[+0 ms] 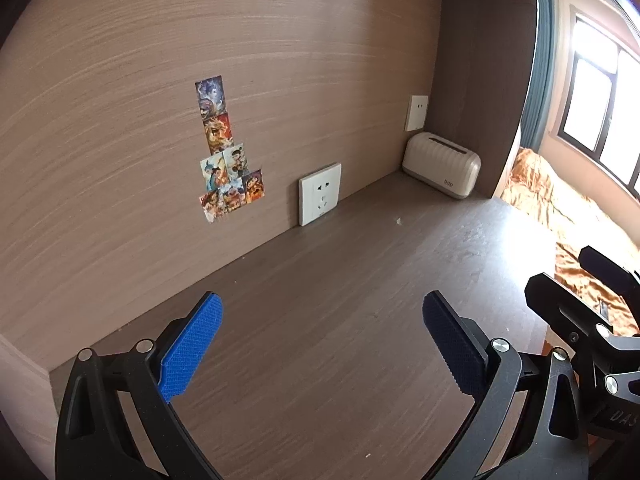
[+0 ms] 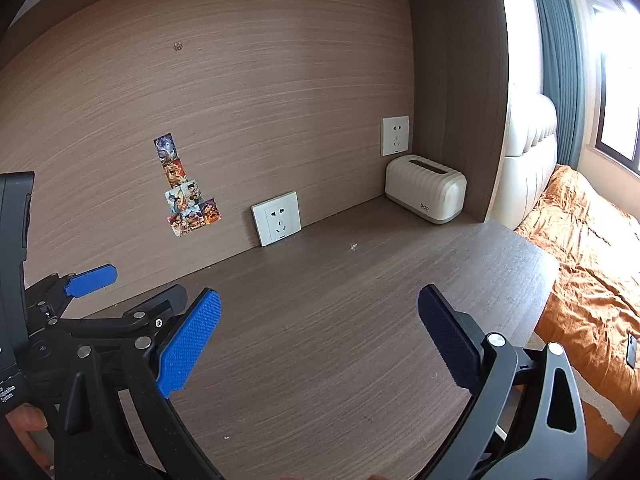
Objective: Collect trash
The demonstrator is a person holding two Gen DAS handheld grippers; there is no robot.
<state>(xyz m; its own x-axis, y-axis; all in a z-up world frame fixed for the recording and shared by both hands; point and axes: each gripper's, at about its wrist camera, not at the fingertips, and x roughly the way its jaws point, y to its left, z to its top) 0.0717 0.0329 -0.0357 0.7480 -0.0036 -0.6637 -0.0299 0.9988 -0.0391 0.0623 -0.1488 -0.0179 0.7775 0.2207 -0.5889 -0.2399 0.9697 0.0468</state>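
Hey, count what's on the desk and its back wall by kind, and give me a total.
Wall sockets: 2
Cream box: 1
Sticker cluster: 1
White scraps: 2
Total: 6

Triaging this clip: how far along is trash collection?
Done: nothing visibly collected. In hand: nothing; left gripper and right gripper both hover open over the brown wooden desk. Left: a small white scrap near the white wall socket and a tiny white crumb.
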